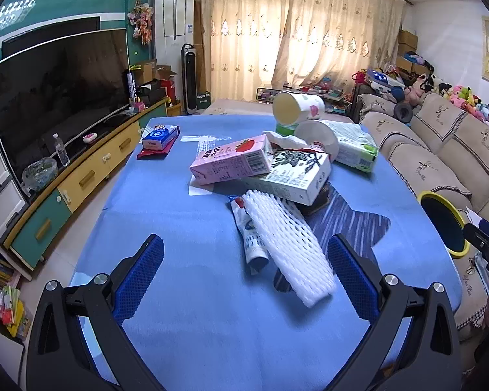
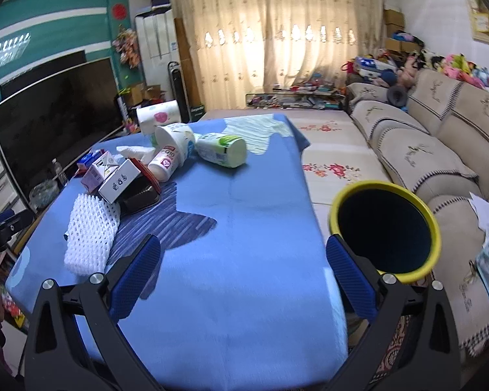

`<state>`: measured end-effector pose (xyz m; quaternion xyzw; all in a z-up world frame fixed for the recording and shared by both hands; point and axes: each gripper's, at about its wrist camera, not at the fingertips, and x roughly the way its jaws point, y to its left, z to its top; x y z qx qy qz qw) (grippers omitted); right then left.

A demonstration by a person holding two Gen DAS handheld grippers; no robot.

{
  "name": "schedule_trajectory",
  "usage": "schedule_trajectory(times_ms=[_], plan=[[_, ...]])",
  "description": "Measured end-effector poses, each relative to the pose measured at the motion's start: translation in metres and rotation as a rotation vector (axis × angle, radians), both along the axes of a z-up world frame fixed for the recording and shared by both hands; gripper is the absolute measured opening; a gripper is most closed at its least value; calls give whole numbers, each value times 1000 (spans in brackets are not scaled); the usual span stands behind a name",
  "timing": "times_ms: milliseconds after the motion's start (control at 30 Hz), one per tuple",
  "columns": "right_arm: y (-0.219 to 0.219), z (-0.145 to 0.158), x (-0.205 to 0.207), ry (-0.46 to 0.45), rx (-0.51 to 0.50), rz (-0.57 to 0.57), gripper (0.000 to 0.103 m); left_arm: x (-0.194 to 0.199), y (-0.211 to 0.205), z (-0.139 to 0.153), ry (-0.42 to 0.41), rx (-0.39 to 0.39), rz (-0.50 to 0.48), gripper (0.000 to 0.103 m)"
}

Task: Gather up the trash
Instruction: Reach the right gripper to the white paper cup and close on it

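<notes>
My left gripper (image 1: pixel 244 273) is spread wide, nothing between the blue pads (image 1: pixel 140 280), hanging low over the blue tablecloth (image 1: pixel 179 228). Right ahead of it, lying between the two fingers in view, a white foam fruit net (image 1: pixel 287 244) rests on the cloth, partly over a crumpled white wrapper (image 1: pixel 249 241) just left of it. Past those, the trash pile: a pink strawberry milk carton (image 1: pixel 231 159) leaning on a white carton with dark leaf print (image 1: pixel 293 176), which sits on a dark tray (image 1: pixel 319 200). Behind them a tipped paper cup (image 1: pixel 296 107), a white tub (image 1: pixel 319 137) on its side, and a green-and-white tissue pack (image 1: pixel 355 150). Far left on the cloth, a blue box (image 1: pixel 159 137) on a red packet (image 1: pixel 155 153), well apart from the pile. My right gripper (image 2: pixel 243 280) is also wide open and empty, over bare cloth near the table's right edge. Just beside its right finger, off the table edge, stands a yellow-rimmed bin (image 2: pixel 384 228) with a dark inside, mouth tilted toward the camera. From this side the foam net is to the left near the table edge, with the cartons behind it, a lying yogurt bottle (image 2: pixel 221 150), and a roll of paper towel (image 2: pixel 158 115) at the far end. TV (image 1: pixel 55 97) on the left, beige sofa (image 1: pixel 440 146) on the right, curtains (image 1: pixel 293 32) at the back.
</notes>
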<state>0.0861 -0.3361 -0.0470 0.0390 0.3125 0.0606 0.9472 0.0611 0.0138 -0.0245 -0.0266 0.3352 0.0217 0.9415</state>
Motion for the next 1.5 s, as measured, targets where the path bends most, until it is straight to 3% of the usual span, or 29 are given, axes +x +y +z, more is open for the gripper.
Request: schedule_trajectory(times_ms=[233,500,833,1367,1467,1500], plan=[[32,29,64,-53,-11,109,97,30,8,-3,5,9,22,99],[99,61,168,-86,-18,352,97,57,17,-10,30,16,33,99],[137,48,260,1,-33,436,97,88,26,-17,55,19,41,99],[164,30,321,95,-33,488,97,107,36,-31,103,2,46,99],[167,30,324,102,-45,487,80,110,36,-32,111,-2,44,99],[167,31,323,98,-51,481,80,110,36,-33,112,-2,42,99]])
